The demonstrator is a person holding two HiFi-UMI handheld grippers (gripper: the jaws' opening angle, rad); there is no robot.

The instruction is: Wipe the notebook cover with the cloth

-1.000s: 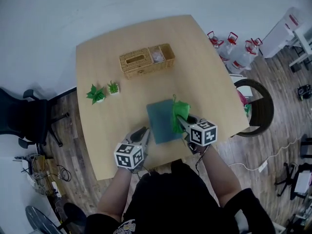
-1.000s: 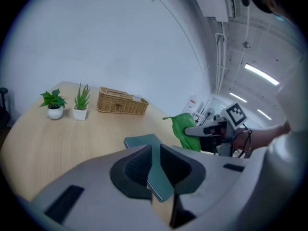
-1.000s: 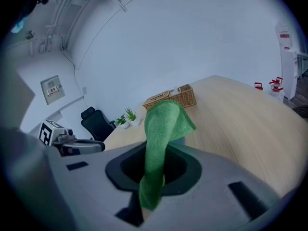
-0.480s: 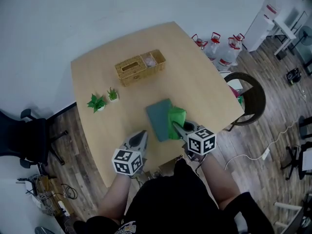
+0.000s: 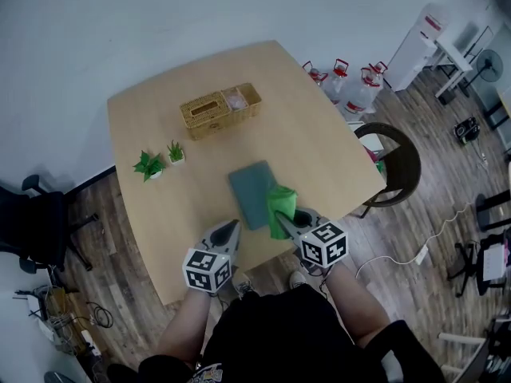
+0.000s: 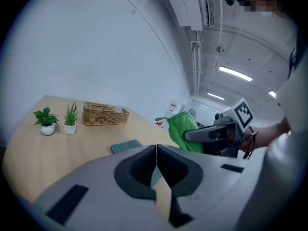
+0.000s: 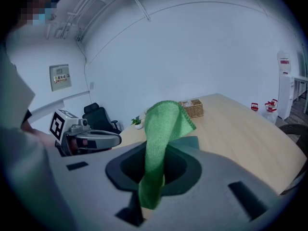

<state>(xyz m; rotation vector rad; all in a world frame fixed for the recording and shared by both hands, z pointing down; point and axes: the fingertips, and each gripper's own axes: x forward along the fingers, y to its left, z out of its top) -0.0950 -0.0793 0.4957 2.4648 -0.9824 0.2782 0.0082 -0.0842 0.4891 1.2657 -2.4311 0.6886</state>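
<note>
A dark teal notebook (image 5: pixel 251 192) lies flat on the wooden table (image 5: pixel 319 134), toward its near edge. My right gripper (image 5: pixel 286 218) is shut on a green cloth (image 5: pixel 279 207), which hangs in a fold over the notebook's near right corner. In the right gripper view the cloth (image 7: pixel 163 129) drapes between and over the jaws of that gripper (image 7: pixel 154 170), with the notebook (image 7: pixel 190 141) behind. My left gripper (image 5: pixel 232 227) hovers left of the notebook's near end, shut and empty. In the left gripper view its jaws (image 6: pixel 156 150) meet, and the notebook (image 6: pixel 126 147) and cloth (image 6: pixel 185 129) lie beyond.
A wicker basket (image 5: pixel 219 110) stands at the table's far side, with two small potted plants (image 5: pixel 148 166) (image 5: pixel 175 152) on the left. A round chair (image 5: pixel 395 166) and water bottles (image 5: pixel 351 86) are off the right edge, and an office chair (image 5: pixel 36 214) is on the left.
Both grippers have drawn back toward the table's near edge and risen. The cloth has moved with the right gripper from the notebook's right side to its near corner. The left jaws have closed.
</note>
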